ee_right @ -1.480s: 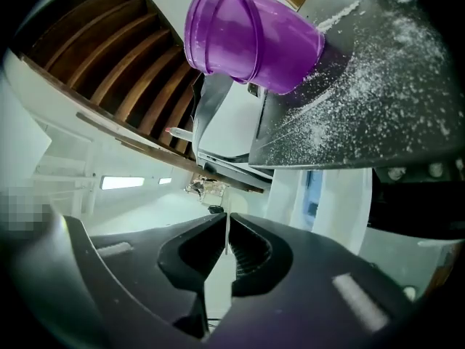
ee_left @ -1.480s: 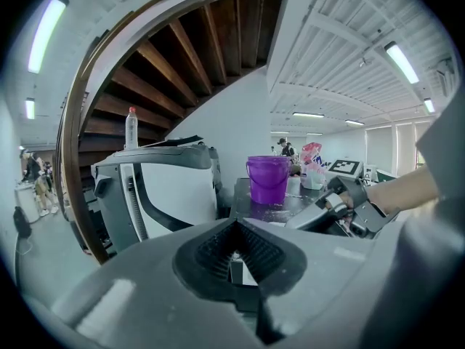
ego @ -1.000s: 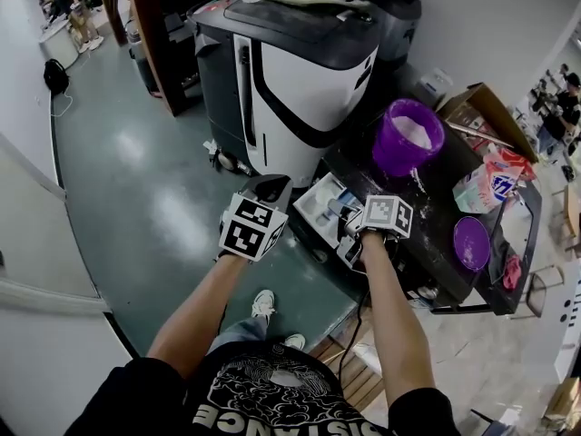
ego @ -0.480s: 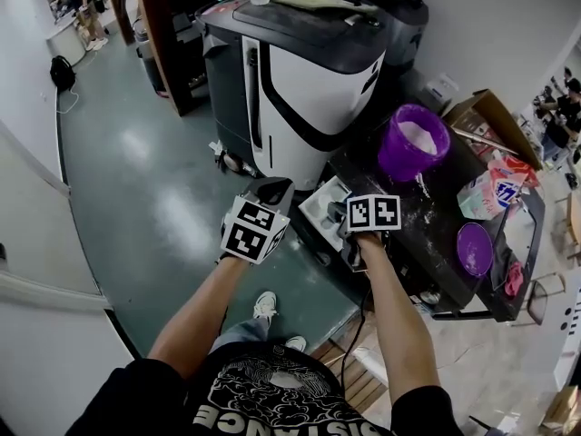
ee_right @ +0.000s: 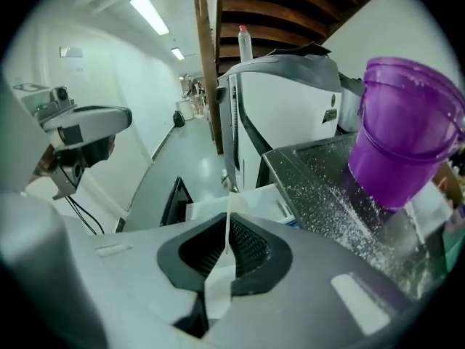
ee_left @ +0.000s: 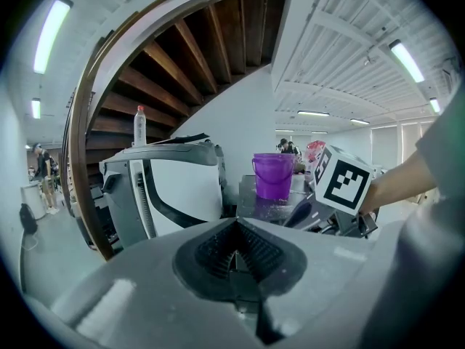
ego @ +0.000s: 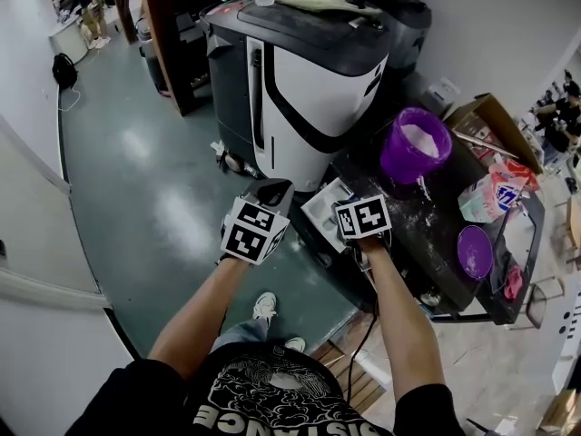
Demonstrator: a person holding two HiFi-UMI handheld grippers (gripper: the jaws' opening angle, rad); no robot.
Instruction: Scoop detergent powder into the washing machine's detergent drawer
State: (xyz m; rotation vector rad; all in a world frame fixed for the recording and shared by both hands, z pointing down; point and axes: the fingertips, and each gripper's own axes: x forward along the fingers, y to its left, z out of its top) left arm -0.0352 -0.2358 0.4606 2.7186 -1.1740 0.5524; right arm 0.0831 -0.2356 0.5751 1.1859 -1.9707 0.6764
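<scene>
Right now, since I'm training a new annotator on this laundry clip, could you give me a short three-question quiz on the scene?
1. True or false: the left hand-held gripper is shut and empty.
2. The purple bucket holds: A) white powder, B) water, C) nothing.
3. What does the right hand-held gripper pinch?
Key: 1 true; 2 A; 3 a thin white scoop handle.
</scene>
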